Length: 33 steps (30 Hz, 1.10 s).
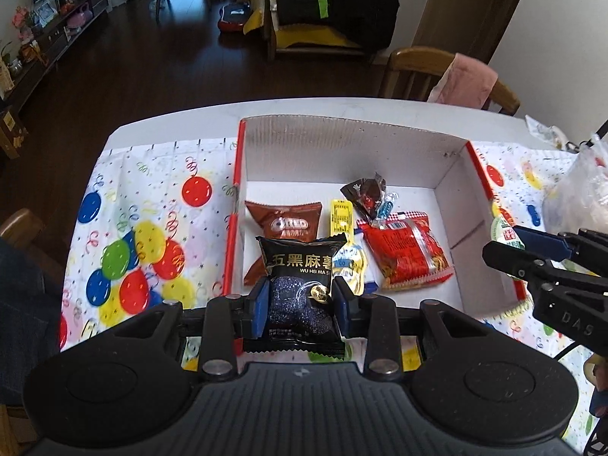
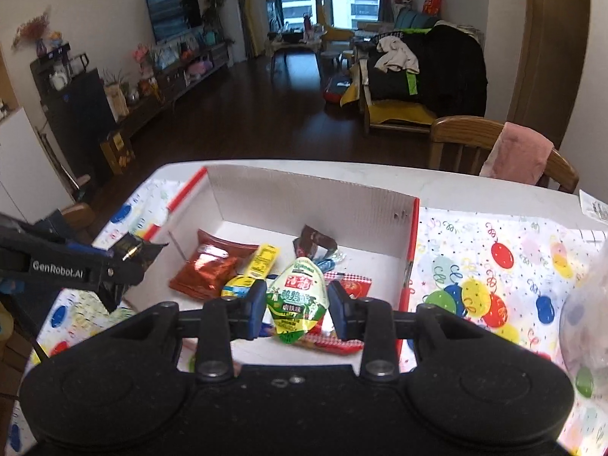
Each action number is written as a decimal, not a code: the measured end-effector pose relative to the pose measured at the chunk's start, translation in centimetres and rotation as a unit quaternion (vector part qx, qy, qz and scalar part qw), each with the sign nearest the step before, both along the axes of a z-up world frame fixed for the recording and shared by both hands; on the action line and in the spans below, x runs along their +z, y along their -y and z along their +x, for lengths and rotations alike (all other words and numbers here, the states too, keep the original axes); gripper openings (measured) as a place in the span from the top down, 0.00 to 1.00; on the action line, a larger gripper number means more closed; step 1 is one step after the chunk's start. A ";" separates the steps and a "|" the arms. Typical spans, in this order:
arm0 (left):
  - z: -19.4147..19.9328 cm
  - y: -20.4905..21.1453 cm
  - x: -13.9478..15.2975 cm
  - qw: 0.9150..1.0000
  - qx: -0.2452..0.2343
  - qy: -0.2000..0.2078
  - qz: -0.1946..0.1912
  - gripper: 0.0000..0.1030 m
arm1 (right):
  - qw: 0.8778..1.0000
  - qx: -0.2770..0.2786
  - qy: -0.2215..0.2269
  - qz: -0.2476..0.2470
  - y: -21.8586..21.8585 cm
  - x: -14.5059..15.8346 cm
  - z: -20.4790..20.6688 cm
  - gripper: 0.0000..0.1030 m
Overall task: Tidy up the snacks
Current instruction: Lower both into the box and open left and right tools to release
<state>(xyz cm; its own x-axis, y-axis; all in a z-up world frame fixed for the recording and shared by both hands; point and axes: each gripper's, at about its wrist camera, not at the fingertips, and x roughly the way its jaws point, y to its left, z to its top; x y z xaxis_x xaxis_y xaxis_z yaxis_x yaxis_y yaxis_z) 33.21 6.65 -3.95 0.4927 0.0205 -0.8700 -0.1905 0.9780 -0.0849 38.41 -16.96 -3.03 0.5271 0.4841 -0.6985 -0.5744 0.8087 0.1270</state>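
Behind your work sits a dim living room with dark wood flooring; nearer, a white table (image 1: 182, 121) carries a balloon-printed plastic cloth (image 1: 144, 228), and on that stands the open white cardboard box with red edges (image 1: 342, 152). You have it partly filled: a red crinkled snack bag (image 1: 408, 256), a brown Oreo packet (image 1: 285, 224), a slim yellow sachet (image 1: 339, 218) and a small dark twisted candy (image 1: 366, 192) lie on its floor. Your left gripper (image 1: 300, 304) is clamped on a black sesame-mochi packet (image 1: 298, 285), held over the box's near wall. Your right gripper (image 2: 296, 304) pinches a green-and-white pointed pouch (image 2: 298, 296) above the box's near right part. Judging from this, both packets are not yet released, and a clear plastic bag (image 1: 581, 190) at the right may hold more, though its contents are too blurred to tell.
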 end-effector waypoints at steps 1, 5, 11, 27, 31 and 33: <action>0.6 0.1 -0.2 1.000 0.001 -0.003 0.003 0.67 | 1.000 0.002 -0.001 -0.003 -0.1 -0.2 0.6 0.68; 3.0 0.3 -0.8 1.000 0.011 -0.014 0.005 0.67 | 1.000 0.006 -0.010 -0.014 -0.8 -1.3 2.9 0.68; 6.3 1.2 -2.1 0.999 0.020 -0.036 0.016 0.67 | 0.999 0.015 -0.030 -0.025 -1.8 -3.1 5.6 0.68; 11.2 3.2 -7.7 0.991 -0.016 -0.127 0.027 0.67 | 0.991 0.060 -0.072 -0.098 -4.9 -8.1 8.0 0.68; 11.5 3.5 -7.9 0.990 -0.023 -0.136 0.029 0.66 | 0.990 0.066 -0.076 -0.103 -5.2 -8.6 7.9 0.67; 11.6 3.5 -7.9 0.990 -0.024 -0.136 0.033 0.66 | 0.989 0.068 -0.079 -0.106 -5.3 -8.8 7.8 0.67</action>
<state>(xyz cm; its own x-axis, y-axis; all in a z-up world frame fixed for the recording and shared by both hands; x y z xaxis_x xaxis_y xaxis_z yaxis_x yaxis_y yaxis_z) 44.83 3.14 -11.85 0.2413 0.0630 -0.9684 -0.1501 0.9883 0.0269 46.19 -11.61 -11.80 0.3436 0.3763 -0.8604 -0.6660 0.7436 0.0593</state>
